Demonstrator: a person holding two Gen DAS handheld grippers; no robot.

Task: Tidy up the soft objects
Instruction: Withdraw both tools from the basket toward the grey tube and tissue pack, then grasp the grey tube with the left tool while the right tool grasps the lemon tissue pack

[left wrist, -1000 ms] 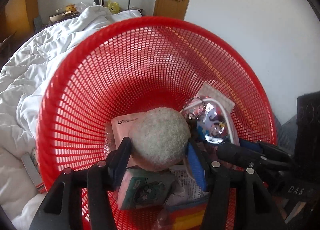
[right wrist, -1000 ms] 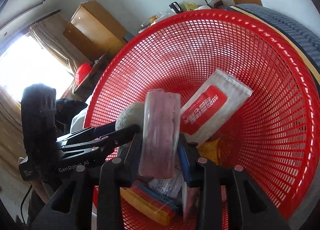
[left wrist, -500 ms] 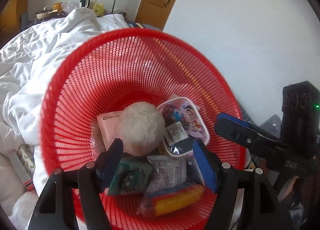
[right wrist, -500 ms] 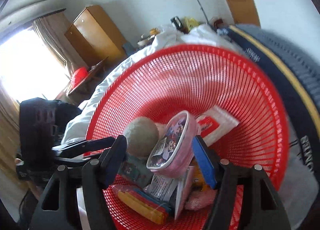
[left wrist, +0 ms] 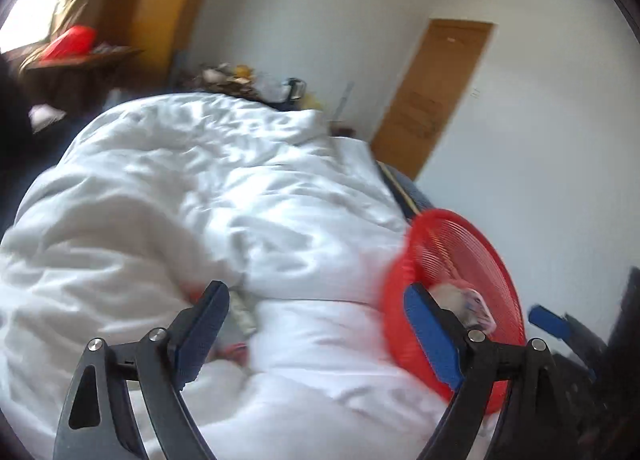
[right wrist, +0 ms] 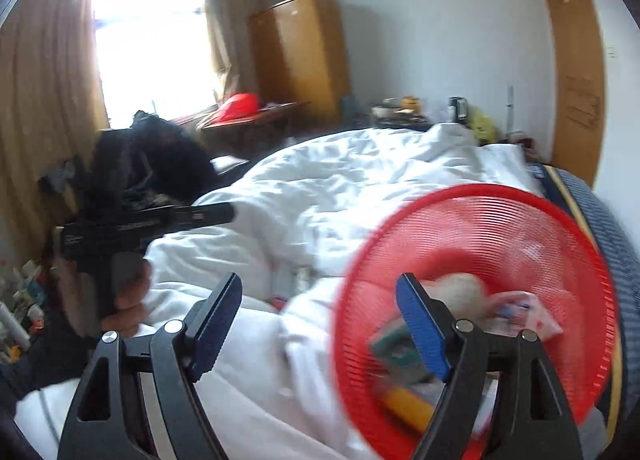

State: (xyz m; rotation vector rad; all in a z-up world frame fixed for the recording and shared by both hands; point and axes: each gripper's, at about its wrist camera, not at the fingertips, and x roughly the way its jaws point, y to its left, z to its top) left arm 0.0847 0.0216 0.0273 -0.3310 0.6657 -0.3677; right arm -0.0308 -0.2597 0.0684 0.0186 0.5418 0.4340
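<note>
Red mesh plastic basket [right wrist: 476, 219] sits lower right on the rumpled white duvet [left wrist: 192, 195], fluffy pale ball [right wrist: 460, 292] inside. Left gripper [left wrist: 316, 324] and right gripper [right wrist: 320, 312] have both just been spreading, nothing between the jaws.

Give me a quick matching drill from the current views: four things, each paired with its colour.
Things:
1. basket
2. duvet
3. wardrobe
4. ball

Colours:
A. white
B. red
C. off-white, fuzzy
D. orange-brown wood

Pairs: 1-B, 2-A, 3-D, 4-C
</note>
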